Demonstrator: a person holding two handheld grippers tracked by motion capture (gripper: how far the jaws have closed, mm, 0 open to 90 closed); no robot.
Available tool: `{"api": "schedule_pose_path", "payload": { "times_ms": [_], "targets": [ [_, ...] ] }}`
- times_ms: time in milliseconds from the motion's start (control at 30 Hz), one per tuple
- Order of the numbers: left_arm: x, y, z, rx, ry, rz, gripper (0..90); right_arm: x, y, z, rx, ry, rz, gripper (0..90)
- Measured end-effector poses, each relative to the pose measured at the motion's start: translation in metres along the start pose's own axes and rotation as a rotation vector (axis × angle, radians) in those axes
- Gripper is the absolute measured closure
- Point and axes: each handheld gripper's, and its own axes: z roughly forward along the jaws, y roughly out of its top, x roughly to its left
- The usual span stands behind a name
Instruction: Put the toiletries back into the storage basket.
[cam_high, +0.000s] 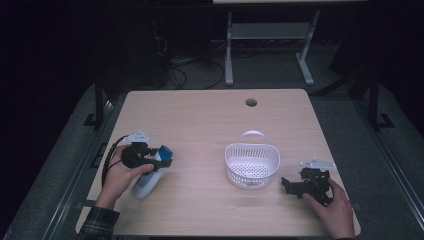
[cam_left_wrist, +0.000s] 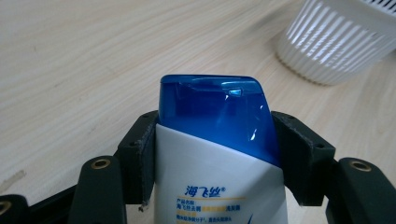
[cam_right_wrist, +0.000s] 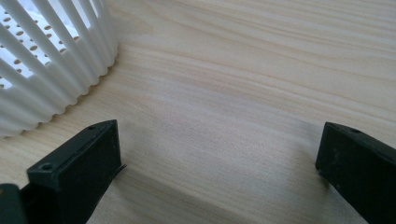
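Hands at bottom of high view: left gripper (cam_high: 162, 161) clamps bottle (cam_high: 148, 181) at lower left; basket (cam_high: 251, 165) centre right on table (cam_high: 200, 115); right gripper (cam_high: 286, 184) beside it. Left gripper view: bottle (cam_left_wrist: 219, 154) between pads, blue cap, label "海飞丝"; basket (cam_left_wrist: 334, 42) upper right. Right gripper view: jaws wide apart, nothing between; basket (cam_right_wrist: 51, 65) upper left.

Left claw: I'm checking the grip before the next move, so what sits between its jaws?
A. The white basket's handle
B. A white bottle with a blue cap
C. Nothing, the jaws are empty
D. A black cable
B: in the left gripper view the left claw has its pads pressed on both sides of the bottle, just below the blue cap, while the basket stands apart on the table.
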Motion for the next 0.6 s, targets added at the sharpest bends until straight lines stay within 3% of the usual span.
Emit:
{"api": "schedule_pose_path", "payload": {
  "times_ms": [200,600],
  "targets": [
    [0.0,0.001,-0.014,-0.074,-0.057,0.0,37.0,0.0,0.0,0.0,0.0,0.0,0.0,0.0],
    [-0.001,0.005,-0.031,-0.18,-0.108,0.026,37.4,0.0,0.0,0.0,0.0,0.0,0.0,0.0]
  ]
}}
